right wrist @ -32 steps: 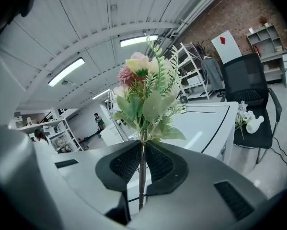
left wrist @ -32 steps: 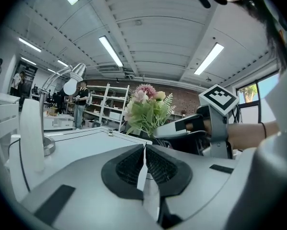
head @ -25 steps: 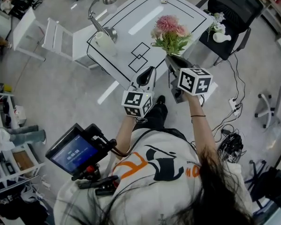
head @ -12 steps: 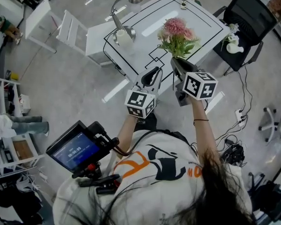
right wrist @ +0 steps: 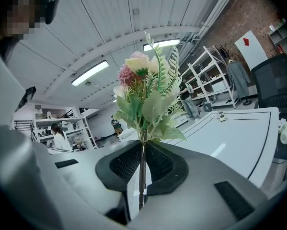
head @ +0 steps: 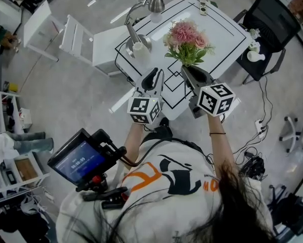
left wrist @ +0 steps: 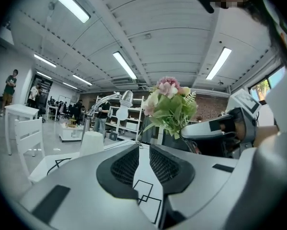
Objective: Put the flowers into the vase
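Wide white counter (head: 227,32) ahead, marked out in black lines, and both grippers are up over its near edge. The desk lamp (head: 156,3) arches over the far left side. That is the first hazard, because the white vase (head: 139,49) stands right beside the lamp's base. Any approach from above could brush the blooms on the lamp's arm or head.

The flowers (head: 186,37) ride high in the air, pink heads and green leaves standing above the right gripper (head: 191,74), well apart from the vase and to its right. The bunch looks top-heavy. It is held by one thin stem (right wrist: 142,176), and the right gripper pinches it low down between its pads. A quick swing left could let it pivot or slide in that pinch, so the stem would arrive tilted and miss the mouth.

The vase looks small and light, so a stem jabbing its rim or wall could tip it over.

The left gripper (head: 152,77) sits just beside the right one. Its jaws have just been opening and now stand a narrow gap apart, with nothing between them. If it is meant to steady the vase, that gap looks far too slim, and a nudge could push the vase instead. With the two grippers this close, they could also knock together.
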A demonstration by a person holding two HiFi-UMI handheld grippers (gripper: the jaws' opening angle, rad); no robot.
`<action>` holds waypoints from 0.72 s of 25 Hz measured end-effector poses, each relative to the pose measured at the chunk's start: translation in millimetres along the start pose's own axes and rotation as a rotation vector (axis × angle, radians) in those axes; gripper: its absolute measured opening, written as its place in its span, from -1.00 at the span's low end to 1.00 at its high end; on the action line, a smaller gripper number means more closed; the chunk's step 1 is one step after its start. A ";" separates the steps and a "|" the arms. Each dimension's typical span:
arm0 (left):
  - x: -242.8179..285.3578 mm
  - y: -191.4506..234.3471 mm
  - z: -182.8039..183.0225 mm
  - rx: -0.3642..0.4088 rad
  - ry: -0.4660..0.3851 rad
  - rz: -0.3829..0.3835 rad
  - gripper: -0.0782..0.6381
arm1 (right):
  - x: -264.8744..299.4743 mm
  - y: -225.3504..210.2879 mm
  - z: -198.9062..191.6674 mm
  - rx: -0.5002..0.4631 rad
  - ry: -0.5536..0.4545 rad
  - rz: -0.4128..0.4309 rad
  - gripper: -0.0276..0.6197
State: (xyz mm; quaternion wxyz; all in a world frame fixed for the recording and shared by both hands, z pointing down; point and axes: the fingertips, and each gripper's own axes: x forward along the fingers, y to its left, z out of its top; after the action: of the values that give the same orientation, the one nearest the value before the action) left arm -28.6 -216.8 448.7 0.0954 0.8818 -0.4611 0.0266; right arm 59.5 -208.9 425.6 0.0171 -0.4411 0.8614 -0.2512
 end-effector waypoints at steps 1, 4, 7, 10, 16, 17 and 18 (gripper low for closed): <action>0.9 10.0 2.7 -0.003 -0.007 0.017 -0.61 | 5.8 3.8 2.0 -0.010 0.004 0.013 -0.80; 3.3 36.1 9.9 0.003 -0.016 0.053 -0.61 | 24.2 11.1 6.9 -0.023 0.015 0.032 -0.80; 3.7 55.9 14.9 0.012 -0.020 0.068 -0.52 | 41.5 16.9 10.3 -0.016 0.019 0.044 -0.80; 6.0 74.9 17.2 0.025 -0.017 0.081 -0.46 | 61.9 23.9 16.2 -0.024 0.023 0.061 -0.80; 16.8 100.0 13.6 0.072 0.044 0.057 -0.26 | 97.6 40.6 32.4 -0.048 0.016 0.110 -0.80; 19.3 101.9 12.6 0.088 0.054 0.050 -0.23 | 101.1 43.2 34.5 -0.054 0.014 0.117 -0.80; 22.4 103.5 11.6 0.103 0.065 0.041 -0.20 | 104.4 45.3 36.3 -0.058 0.013 0.124 -0.80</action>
State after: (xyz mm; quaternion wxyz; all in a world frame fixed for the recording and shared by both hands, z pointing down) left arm -101.0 -294.7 455.2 0.0643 0.8747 -0.4736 0.0807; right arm -29.1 -282.3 393.7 0.0140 -0.3856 0.8941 -0.2276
